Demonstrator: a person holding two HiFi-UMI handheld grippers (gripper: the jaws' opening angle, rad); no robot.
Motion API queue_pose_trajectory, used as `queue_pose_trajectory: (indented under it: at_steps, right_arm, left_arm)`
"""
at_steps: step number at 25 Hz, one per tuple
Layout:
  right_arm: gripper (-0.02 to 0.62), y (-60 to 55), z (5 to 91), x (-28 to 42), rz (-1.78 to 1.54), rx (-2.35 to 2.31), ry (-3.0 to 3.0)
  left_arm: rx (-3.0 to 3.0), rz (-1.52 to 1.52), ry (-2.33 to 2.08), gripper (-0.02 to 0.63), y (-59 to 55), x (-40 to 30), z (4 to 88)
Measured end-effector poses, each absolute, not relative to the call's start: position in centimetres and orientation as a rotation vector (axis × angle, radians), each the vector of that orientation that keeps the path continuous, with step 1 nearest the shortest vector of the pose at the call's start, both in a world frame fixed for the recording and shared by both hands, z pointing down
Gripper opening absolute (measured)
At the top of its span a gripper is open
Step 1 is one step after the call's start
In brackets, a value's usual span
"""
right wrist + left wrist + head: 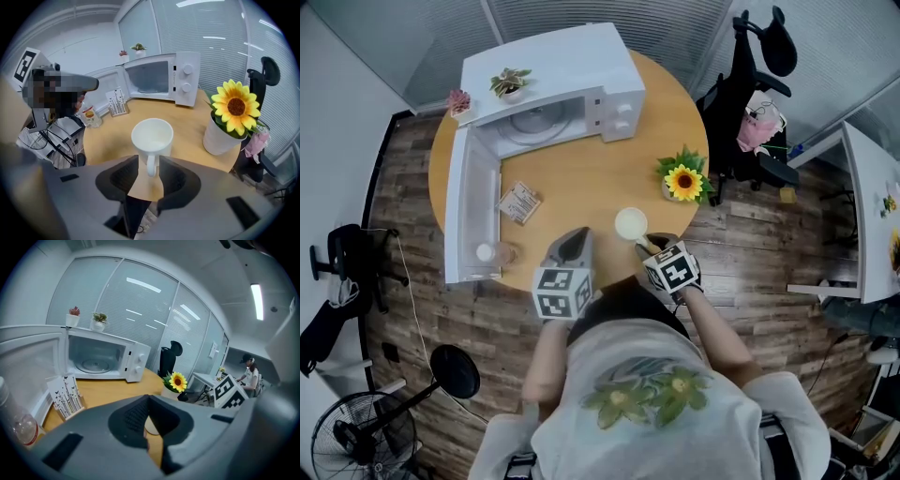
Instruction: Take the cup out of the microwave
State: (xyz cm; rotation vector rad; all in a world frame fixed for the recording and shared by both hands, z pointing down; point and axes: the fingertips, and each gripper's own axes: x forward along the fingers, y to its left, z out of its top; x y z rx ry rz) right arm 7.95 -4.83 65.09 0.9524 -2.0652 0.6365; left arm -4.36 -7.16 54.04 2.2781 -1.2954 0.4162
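The white cup [630, 224] [152, 136] stands upright on the round wooden table [581, 178], in front of the microwave and outside it. My right gripper [645, 244] [149, 176] is open, its jaws on either side of the cup's handle with a gap showing at each side. The white microwave [553, 75] [159, 77] [98, 355] sits at the table's far side with its door [472, 206] swung wide and its cavity empty. My left gripper [575, 239] [153, 427] hovers to the cup's left near the table's front edge, shut with nothing in it.
A potted sunflower [682, 181] [229, 122] stands to the right of the cup. A card holder [519, 202] and a small bottle [492, 252] lie by the open door. Two small plants [511, 82] sit on the microwave. An office chair [750, 94] stands beyond the table's right.
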Motion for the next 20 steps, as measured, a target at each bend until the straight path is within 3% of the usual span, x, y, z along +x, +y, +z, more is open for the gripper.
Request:
queue_pose_trajectory:
  at_steps: [13,20]
  right_arm:
    - [0.127,-7.3,56.3,7.6,0.529,1.169,-2.234]
    - [0.035,-8.1,51.5,7.5,0.455,1.289,-2.310]
  left_arm:
    - [2.335,0.395,-1.288,0.003,-7.8,-3.6,51.7]
    - [2.373,0.381,-1.279,0.003,-7.8,-2.9,49.8]
